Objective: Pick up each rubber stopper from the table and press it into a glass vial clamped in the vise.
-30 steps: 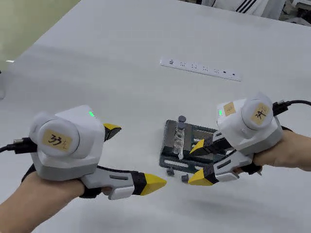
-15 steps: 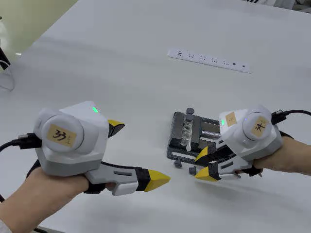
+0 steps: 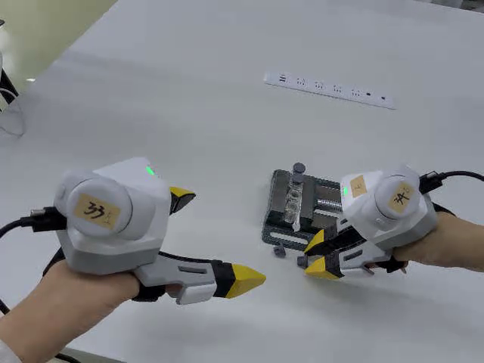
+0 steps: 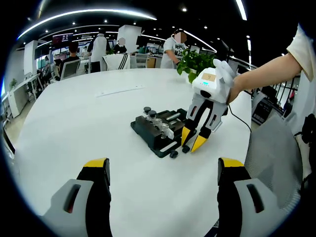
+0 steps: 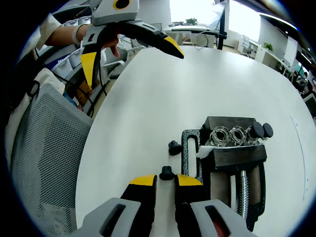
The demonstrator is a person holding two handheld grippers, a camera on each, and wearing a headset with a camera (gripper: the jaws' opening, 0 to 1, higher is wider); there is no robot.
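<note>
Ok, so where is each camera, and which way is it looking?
Head view: on the person's head, looking forward and down at the table; the left hand holds the left gripper, the right hand the right gripper, beside the vise.
Left gripper view: on the left gripper, looking along its spread fingers at the vise and right gripper.
Right gripper view: on the right gripper, looking along its fingers, close together, at a stopper and the vise.
Shared: all see the vise; each gripper view sees the other gripper and the arm holding it.

White table [image 3: 151, 91]: vise [image 5: 237, 155], stopper [image 5: 174, 146], second stopper [image 5: 166, 172], power strip [image 3: 329, 89].
</note>
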